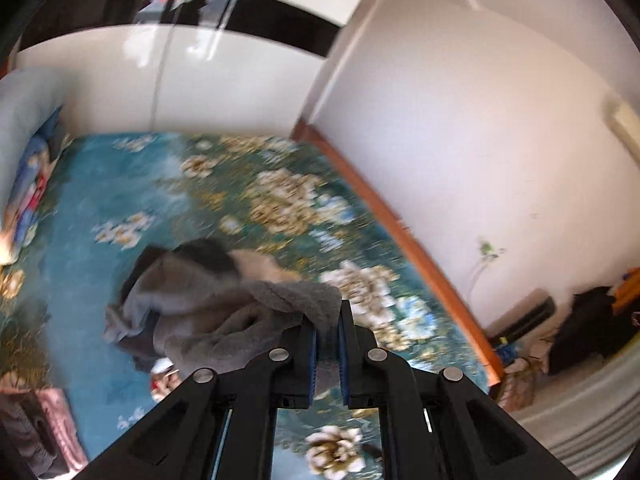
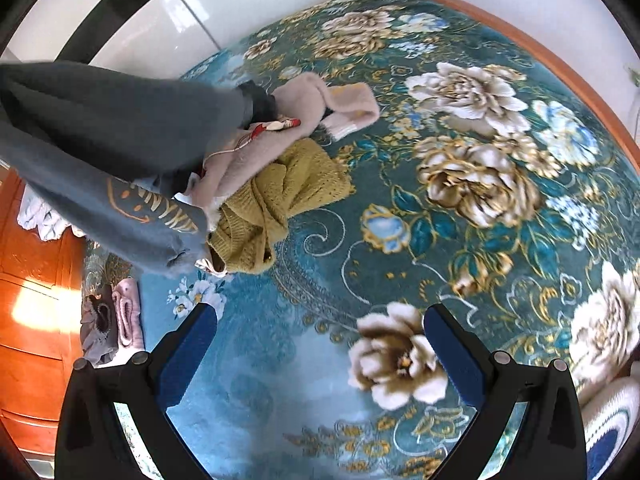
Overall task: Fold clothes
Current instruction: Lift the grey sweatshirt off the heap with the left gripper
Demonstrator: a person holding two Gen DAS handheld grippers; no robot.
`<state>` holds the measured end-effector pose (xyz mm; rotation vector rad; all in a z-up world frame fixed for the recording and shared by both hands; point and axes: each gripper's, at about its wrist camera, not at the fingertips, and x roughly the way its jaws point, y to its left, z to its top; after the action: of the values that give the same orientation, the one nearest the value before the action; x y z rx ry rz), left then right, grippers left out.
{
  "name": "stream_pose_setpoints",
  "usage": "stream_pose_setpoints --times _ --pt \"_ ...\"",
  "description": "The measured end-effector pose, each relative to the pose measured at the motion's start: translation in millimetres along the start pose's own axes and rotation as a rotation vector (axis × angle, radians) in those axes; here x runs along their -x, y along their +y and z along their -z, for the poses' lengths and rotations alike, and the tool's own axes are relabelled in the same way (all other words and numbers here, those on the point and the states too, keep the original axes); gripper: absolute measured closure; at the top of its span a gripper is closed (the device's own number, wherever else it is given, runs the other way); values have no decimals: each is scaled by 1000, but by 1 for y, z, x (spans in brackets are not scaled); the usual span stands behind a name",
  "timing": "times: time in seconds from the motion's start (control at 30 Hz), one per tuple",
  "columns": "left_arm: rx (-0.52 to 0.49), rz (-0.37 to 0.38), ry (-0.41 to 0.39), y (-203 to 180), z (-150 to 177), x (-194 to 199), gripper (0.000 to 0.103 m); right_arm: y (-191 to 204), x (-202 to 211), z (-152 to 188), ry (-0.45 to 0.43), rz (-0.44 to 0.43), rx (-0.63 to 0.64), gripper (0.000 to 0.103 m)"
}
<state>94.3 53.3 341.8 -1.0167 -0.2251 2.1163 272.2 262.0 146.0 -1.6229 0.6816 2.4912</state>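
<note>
**Garment pick-up: grey sweatshirt lifted from the pile**

Grey sweatshirt (image 1: 224, 304) is the item in hand. In the left wrist view we see the left gripper (image 1: 327, 344) with its blue pads pressed nearly together on a fold of the grey fabric, and the rest of the garment hangs bunched ahead of the fingers. The view is blurred, so we cannot tell exactly which part of the garment is pinched. In the right wrist view the same sweatshirt (image 2: 120, 148) drapes in from the left, above the floral bedspread (image 2: 460, 200), with an orange printed motif showing near its lower edge.

The right gripper (image 2: 320, 340) is spread wide and holds nothing; it hovers over a bare stretch of the bedspread.

Remaining in the pile, close under the hanging sweatshirt, lie a pink fleece garment (image 2: 304, 112) and a mustard knit sweater (image 2: 280, 200), the two overlapping each other.

We judge the step to be separation: one garment is being drawn clear of the others before any fold. The next move calls for the free gripper to take a second point on the sweatshirt, such as a hem or shoulder, so that we can spread it flat on the open area.
</note>
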Motion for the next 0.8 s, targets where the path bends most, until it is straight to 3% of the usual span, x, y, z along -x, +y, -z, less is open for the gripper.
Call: stream_pose_setpoints --times 0.23,0.3,0.47,0.63,0.73,0.8 --pt "-127 214 1 -83 -10 16 94 -26 53 26 -93 51 -74 0" --pt "-128 323 -17 -99 -12 25 94 -42 73 34 -138 84 -124 0" --pt "-85 428 -48 -102 -20 48 94 -82 121 54 -243 173 -231 0" --pt "28 364 -10 -40 6 57 94 -98 136 66 -249 207 -294 0" --pt "71 173 92 18 56 38 93 -93 134 68 -217 213 -288 0" --pt "151 29 242 73 106 13 93 -81 123 68 -169 209 -254 0"
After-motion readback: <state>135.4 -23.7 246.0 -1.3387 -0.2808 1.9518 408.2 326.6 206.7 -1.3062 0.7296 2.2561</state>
